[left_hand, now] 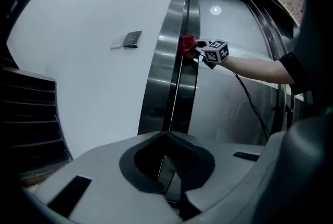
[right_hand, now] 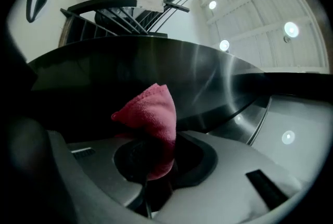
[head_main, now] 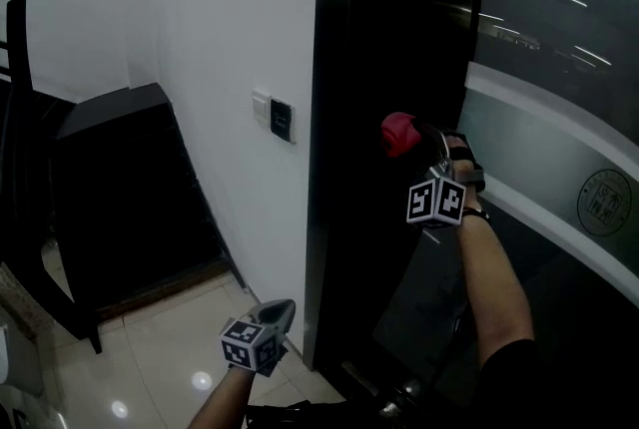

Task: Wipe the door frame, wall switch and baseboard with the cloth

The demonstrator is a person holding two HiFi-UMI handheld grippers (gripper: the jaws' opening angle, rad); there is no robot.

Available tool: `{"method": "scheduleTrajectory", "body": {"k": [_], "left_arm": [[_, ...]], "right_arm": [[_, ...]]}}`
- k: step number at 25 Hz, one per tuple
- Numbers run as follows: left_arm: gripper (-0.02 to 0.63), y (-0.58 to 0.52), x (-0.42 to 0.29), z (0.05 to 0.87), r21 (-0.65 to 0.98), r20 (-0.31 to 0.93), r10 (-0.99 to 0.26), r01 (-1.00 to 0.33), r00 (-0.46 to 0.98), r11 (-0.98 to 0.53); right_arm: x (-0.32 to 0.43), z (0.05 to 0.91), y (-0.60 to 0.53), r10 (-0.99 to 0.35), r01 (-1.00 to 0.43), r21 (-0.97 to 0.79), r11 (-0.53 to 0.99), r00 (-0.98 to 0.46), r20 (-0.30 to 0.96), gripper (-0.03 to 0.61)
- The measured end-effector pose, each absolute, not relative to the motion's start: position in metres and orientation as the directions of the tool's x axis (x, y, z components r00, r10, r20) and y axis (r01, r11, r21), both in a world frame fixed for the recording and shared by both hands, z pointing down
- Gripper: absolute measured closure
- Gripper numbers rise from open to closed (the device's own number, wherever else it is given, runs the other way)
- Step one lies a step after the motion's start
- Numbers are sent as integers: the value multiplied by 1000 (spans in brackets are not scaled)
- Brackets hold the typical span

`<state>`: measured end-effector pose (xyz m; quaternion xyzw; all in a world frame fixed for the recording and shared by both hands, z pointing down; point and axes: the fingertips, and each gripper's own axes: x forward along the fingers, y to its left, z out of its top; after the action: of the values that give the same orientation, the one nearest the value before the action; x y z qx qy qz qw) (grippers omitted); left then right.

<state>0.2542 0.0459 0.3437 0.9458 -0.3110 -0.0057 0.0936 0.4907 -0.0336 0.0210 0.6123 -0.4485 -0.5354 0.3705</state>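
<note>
**Item 1, cloth** (right_hand: 151, 113): red, bunched, with its lower end pinched in the jaws of the right hand-held gripper (head_main: 417, 144). The free end stands up past the jaw tips and is pressed to, or just short of, the dark metal face ahead; contact cannot be confirmed.

**Item 2, right hand-held gripper:** jaws closed on the cloth. It is raised at about the person's mid-arm reach and pointed at the door frame (head_main: 339, 118).

**Item 3, door frame:** dark, glossy, with its long axis vertical. It runs from above the top of the head view down to the floor (head_main: 150, 357). The cloth sits partway up it, on its inner face beside the glass panel (head_main: 559, 148). Judgement: strokes should run up and down along this axis, and most of the frame's length below the cloth looks still to be covered.

**Item 4, wall switch** (head_main: 282, 119): on the white wall (head_main: 220, 38), to the left of the cloth across the frame's outer edge. It is at roughly the same height as the cloth and apart from it. Judgement: a short leftward carry of the right hand-held gripper would reach it.

**Item 5, left hand-held gripper** (left_hand: 164, 134): jaws together with nothing between them. It is held low near the floor, below the switch and well apart from the cloth, so the right is the nearer of the two to both frame and switch
</note>
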Motion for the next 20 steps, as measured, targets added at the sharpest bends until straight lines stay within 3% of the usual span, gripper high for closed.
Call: {"method": "scheduleTrajectory", "body": {"k": [7, 20], "left_arm": [[621, 43, 244, 349, 178, 63, -612, -612, 788, -771], [621, 47, 246, 353, 189, 70, -610, -611, 789, -768]], "right_arm": [[500, 57, -57, -956, -60, 957, -283, 100, -277, 517], [497, 94, -60, -975, -1, 978, -211, 67, -210, 517]]}}
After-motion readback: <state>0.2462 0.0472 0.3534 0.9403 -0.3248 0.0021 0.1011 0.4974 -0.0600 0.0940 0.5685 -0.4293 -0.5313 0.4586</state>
